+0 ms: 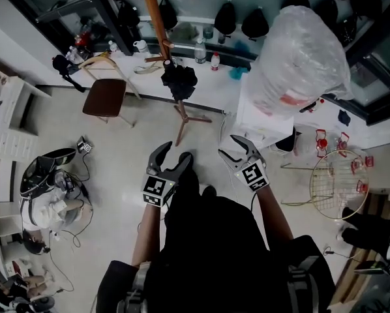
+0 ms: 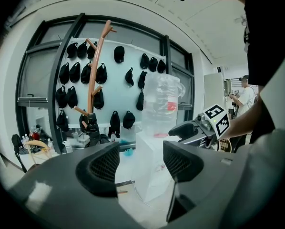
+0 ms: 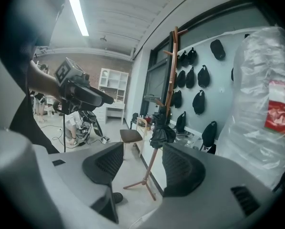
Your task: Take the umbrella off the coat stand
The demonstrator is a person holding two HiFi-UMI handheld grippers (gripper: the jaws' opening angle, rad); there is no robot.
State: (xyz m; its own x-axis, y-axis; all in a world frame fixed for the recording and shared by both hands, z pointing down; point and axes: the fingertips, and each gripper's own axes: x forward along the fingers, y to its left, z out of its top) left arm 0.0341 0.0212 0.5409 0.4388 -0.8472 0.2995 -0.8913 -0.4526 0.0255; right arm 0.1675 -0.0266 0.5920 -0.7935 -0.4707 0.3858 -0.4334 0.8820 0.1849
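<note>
Holding two grippers out over a pale floor, a person in black stands at the bottom centre of the head view. The left gripper (image 1: 173, 156) sits just left of centre, its jaws spread with nothing between them; its own view (image 2: 141, 161) shows only floor and a white block in the gap. The right gripper (image 1: 233, 147), just right of centre, is spread as well and pinches nothing; in its own view (image 3: 137, 168) the gap frames the foot of the stand, well beyond the jaws. Each gripper also shows in the other's view, the right at mid right (image 2: 195, 128) and the left at upper left (image 3: 85, 94).

Farther off, above the grippers in the head view, the wooden coat stand (image 1: 157, 15) rises on splayed legs. The black umbrella (image 1: 179, 80) hangs folded on it, near top centre of the frame, well apart from both grippers; the right gripper view has it at centre (image 3: 162, 133). A brown chair (image 1: 105, 96) stands to the left of the stand and a large clear plastic bag (image 1: 302, 57) fills the upper right. Black caps (image 1: 225, 18) hang on the wall behind.
</note>
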